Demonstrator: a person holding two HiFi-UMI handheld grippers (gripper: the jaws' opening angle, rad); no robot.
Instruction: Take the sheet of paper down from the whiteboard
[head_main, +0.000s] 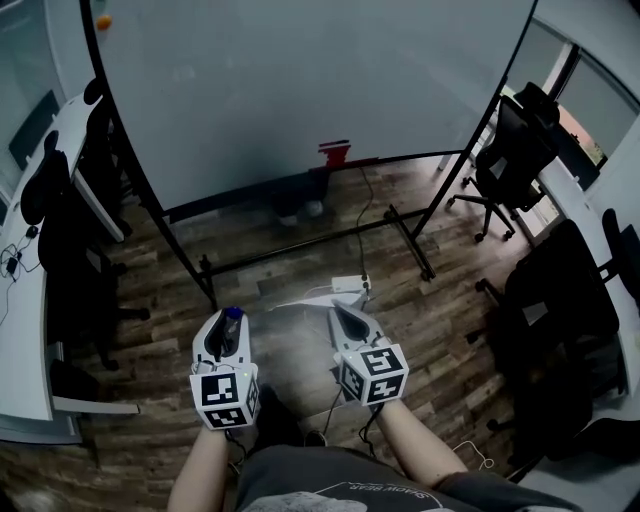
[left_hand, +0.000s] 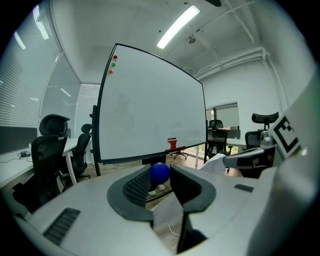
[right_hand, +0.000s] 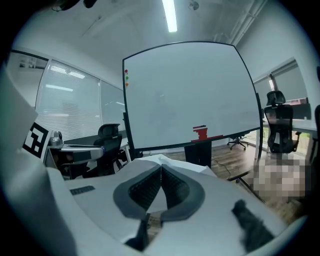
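The sheet of paper (right_hand: 168, 162) is off the whiteboard (head_main: 320, 70) and well in front of it, in the air above the wooden floor (head_main: 300, 270). It is plain white and blank, and it bends into soft folds where it pokes out beyond the right tongs (right_hand: 161, 172), whose ribbed pads are pinched tight on its edge. The left tongs (head_main: 231, 320), beside them and equally far from the whiteboard, stand fairly wide, gripping a blue ball (left_hand: 160, 173) at the tips. A red block (right_hand: 200, 132) sits on the whiteboard's lower rail.
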